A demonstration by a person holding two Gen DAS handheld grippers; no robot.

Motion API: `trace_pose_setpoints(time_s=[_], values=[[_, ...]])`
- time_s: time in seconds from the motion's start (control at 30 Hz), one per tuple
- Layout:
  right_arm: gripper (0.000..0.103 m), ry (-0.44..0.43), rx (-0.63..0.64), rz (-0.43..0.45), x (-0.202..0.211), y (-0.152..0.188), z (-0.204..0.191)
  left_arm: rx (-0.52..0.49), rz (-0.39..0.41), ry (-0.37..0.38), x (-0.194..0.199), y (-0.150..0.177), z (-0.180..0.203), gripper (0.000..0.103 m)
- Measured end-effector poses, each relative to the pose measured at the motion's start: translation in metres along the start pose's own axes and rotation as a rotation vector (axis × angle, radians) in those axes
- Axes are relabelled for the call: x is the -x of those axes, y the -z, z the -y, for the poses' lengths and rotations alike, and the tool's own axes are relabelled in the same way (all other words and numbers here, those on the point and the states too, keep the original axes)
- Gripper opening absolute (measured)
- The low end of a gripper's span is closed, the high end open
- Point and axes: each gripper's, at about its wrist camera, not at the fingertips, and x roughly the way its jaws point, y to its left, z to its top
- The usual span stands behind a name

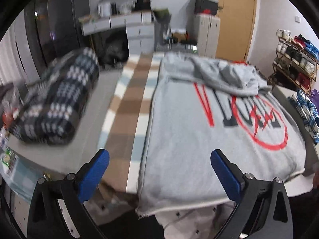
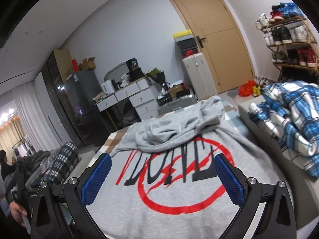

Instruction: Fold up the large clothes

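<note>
A large grey hoodie (image 1: 189,139) with a red and black print lies flat on a table, hood bunched at its far end (image 1: 225,75). My left gripper (image 1: 159,159) hovers over the hoodie's near left edge, jaws wide apart, nothing between the blue pads. In the right wrist view the same hoodie (image 2: 179,209) fills the foreground, print facing up. My right gripper (image 2: 162,164) hangs above the print, also open and empty.
A folded dark plaid garment (image 1: 57,103) lies on the table's left. A blue plaid shirt (image 2: 289,123) is piled at the right. A striped brown cloth (image 1: 127,107) covers the table beside the hoodie. A hand (image 2: 17,213) shows at lower left; another person (image 2: 6,165) stands far off.
</note>
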Motion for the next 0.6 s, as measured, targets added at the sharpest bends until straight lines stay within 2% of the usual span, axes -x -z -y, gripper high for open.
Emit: trace_pose_setpoints(time_s=[0.1, 0.27, 0.4, 0.5, 0.6], values=[[0.103, 0.008, -0.017, 0.012, 0.005, 0.0, 0.005, 0.043, -0.065, 0.017, -0.014, 0.009, -0.012, 0.099], [0.103, 0.03, -0.028, 0.007, 0.004, 0.001, 0.012, 0.058, -0.091, 0.003, -0.024, 0.029, -0.013, 0.099], [0.103, 0.02, -0.051, -0.05, -0.006, 0.003, 0.02, 0.077, -0.06, 0.003, -0.019, 0.036, -0.012, 0.099], [0.103, 0.036, -0.062, -0.084, -0.011, 0.004, 0.023, 0.071, -0.053, -0.024, -0.023, 0.039, -0.011, 0.099], [0.103, 0.04, -0.049, -0.081, -0.01, 0.005, 0.021, 0.06, -0.051, -0.026, -0.026, 0.044, -0.01, 0.099]])
